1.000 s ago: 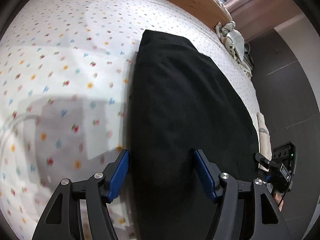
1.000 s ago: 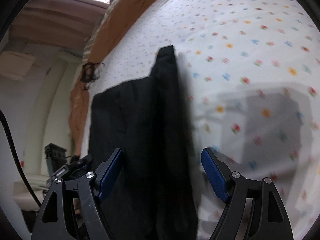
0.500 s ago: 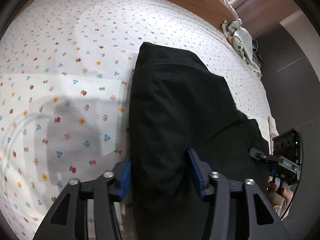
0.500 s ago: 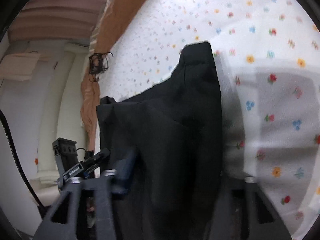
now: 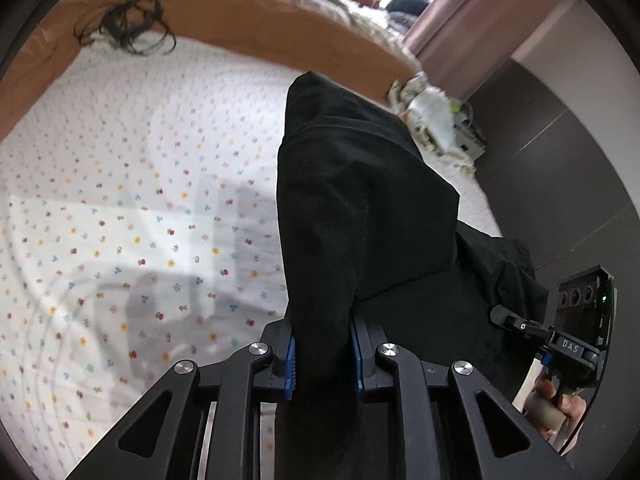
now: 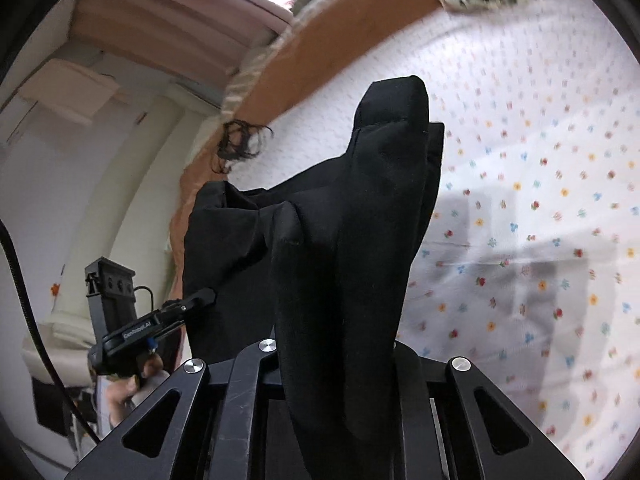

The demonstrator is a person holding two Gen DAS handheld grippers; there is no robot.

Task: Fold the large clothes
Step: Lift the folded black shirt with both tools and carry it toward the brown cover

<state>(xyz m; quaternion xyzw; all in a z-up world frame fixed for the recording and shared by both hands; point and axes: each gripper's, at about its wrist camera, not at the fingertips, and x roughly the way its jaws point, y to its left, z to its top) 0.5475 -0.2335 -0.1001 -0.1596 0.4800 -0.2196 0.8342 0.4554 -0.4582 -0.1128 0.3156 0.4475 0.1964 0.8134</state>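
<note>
Spreading across both views is the white bed sheet with small coloured flowers [image 5: 120, 208], and over it rises the large black fabric garment [image 5: 360, 200] — its near edge is lifted, its far end lies on the sheet. That edge is pinched narrow in the left gripper [image 5: 322, 354] and the right gripper [image 6: 336, 356], jaws closing on cloth at two corners. By my reading the fold is starting — next, carry both corners evenly toward the far end.

I can't see my right gripper's [image 6: 336, 356] fingers; the black garment [image 6: 344, 240] drapes over them. The garment's lower end runs off the frame. The pale bundle [image 5: 434, 114] past the bed is too blurred to identify.
</note>
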